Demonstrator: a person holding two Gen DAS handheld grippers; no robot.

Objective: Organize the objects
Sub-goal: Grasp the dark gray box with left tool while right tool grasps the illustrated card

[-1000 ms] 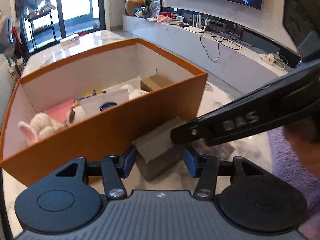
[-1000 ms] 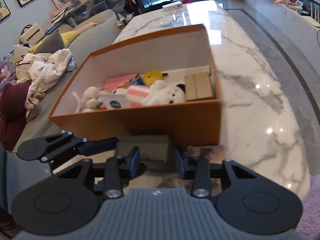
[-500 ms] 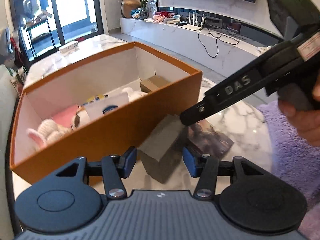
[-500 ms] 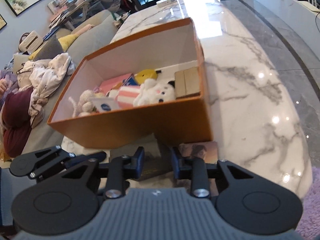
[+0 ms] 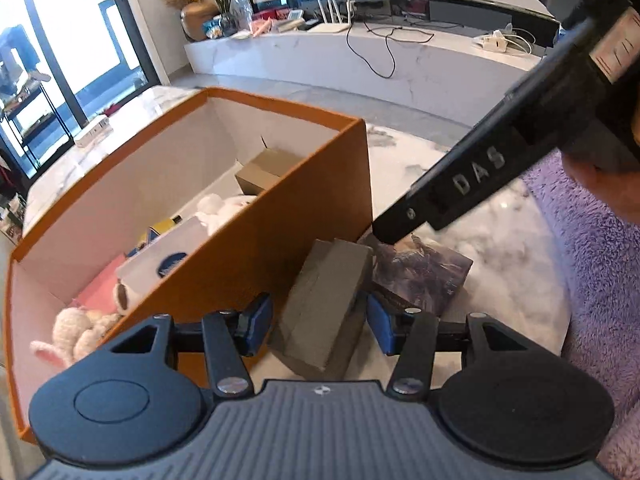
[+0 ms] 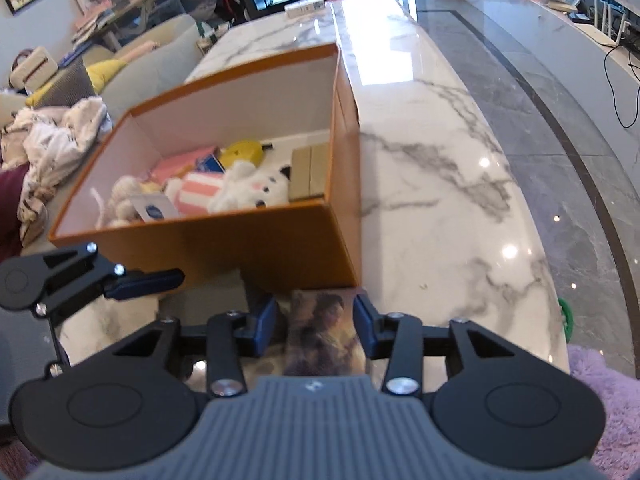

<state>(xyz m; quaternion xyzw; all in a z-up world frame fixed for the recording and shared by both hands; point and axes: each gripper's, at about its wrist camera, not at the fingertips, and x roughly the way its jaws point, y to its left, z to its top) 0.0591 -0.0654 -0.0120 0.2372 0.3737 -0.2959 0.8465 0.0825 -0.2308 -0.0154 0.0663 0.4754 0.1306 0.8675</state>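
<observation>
An open orange box (image 5: 304, 216) (image 6: 280, 240) on the marble table holds plush toys (image 6: 252, 192), a pink item, a yellow item and a small brown carton (image 6: 310, 172). A grey carton (image 5: 324, 300) leans against the box's near wall. My left gripper (image 5: 316, 320) is open with its blue pads either side of the grey carton, not clamped on it. A picture-printed flat pack (image 5: 420, 272) (image 6: 320, 328) lies beside the carton. My right gripper (image 6: 316, 320) is open and straddles that pack.
The marble table (image 6: 440, 184) runs far and to the right of the box. A purple fluffy rug (image 5: 592, 264) lies at the right. A sofa with cushions and clothes (image 6: 60, 120) is on the left. A low marble TV bench (image 5: 360, 56) stands behind.
The right gripper has shifted right, off the grey carton and over the printed pack. The left gripper has risen and tilted, with the grey carton still between its open pads.
</observation>
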